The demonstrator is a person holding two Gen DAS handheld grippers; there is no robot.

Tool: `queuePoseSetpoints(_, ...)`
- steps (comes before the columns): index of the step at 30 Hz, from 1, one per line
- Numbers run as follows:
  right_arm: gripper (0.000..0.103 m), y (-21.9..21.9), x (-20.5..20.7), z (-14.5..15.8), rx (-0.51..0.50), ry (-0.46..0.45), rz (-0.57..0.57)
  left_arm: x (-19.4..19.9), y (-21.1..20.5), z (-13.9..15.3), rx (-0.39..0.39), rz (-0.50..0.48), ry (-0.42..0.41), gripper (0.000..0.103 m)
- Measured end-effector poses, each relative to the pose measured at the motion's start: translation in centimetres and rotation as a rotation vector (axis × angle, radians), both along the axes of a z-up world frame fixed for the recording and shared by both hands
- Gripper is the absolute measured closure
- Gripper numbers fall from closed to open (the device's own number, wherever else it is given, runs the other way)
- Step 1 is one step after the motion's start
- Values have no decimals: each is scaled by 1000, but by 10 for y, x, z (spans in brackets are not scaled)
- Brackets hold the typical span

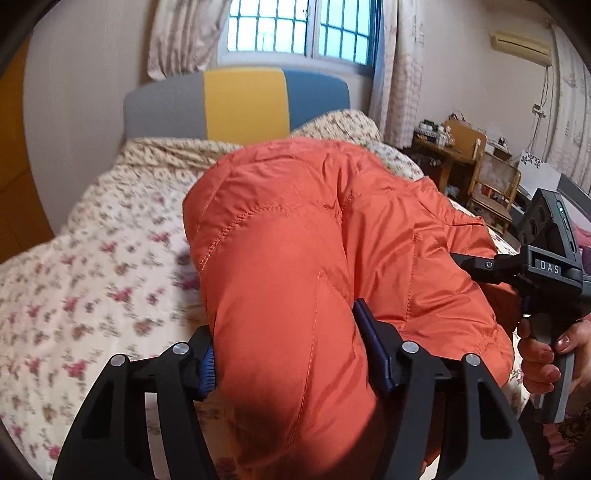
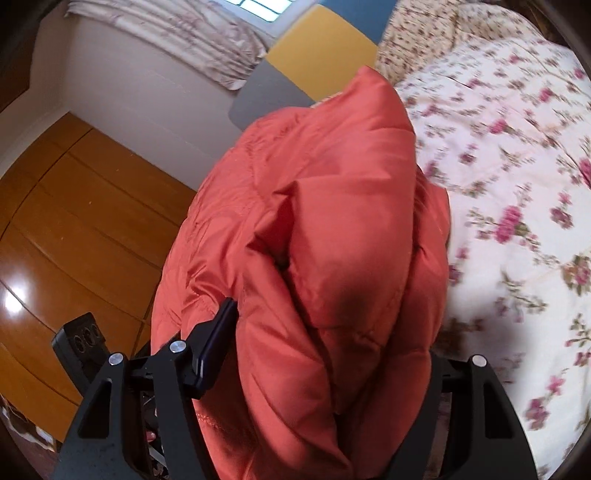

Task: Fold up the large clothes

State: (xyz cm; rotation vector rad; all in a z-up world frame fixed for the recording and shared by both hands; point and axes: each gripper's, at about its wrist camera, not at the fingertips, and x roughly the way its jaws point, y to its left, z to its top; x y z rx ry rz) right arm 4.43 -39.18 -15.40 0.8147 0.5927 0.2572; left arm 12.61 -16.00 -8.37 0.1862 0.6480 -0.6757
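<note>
left hand-held gripper [image 1: 295,354]: clamped on puffy orange jacket [image 1: 314,229] | right hand-held gripper [image 2: 325,354]: squeezing the same jacket | over floral bed [image 1: 92,277]

A bed is covered by a floral quilt [image 1: 92,280]. Behind it stands a headboard [image 1: 243,103] in grey, yellow and blue panels. A barred window [image 1: 303,29] is flanked by pale curtains [image 1: 402,74]. An air conditioner [image 1: 517,46] is mounted high on the wall. Wooden chairs [image 1: 491,184] are placed beside the bed. A wooden wardrobe [image 2: 74,221] is seen in the right wrist view.
</note>
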Motion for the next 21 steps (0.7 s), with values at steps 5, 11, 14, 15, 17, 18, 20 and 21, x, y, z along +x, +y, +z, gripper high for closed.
queuePoseSetpoints(5, 36, 42, 23, 16, -48, -52, 61, -2, 43, 7, -21, 64, -47, 41)
queuePoseSetpoints(11, 36, 99, 63, 10, -65, -29, 167, 9, 102, 1, -38, 190, -29, 41)
queuePoseSetpoints(14, 36, 129, 83, 9, -101, -27, 198, 13, 128, -2, -44, 245, -26, 41)
queuePoseSetpoints(15, 35, 138, 89, 9, -118, -24, 204, 16, 139, -4, -47, 269, -23, 41)
queuePoseSetpoints(17, 33, 153, 102, 5, -157, -13, 204, 21, 152, -11, -57, 307, -2, 41)
queuePoseSetpoints(18, 29, 160, 107, 2, -179, -1, 198, 26, 160, -16, -71, 325, 18, 41)
queuePoseSetpoints(20, 25, 164, 112, -7, -198, 22, 185, 31, 169, -25, -98, 347, 61, 40)
queuePoseSetpoints(21, 23, 165, 113, -12, -199, 27, 177, 31, 173, -30, -123, 356, 79, 39)
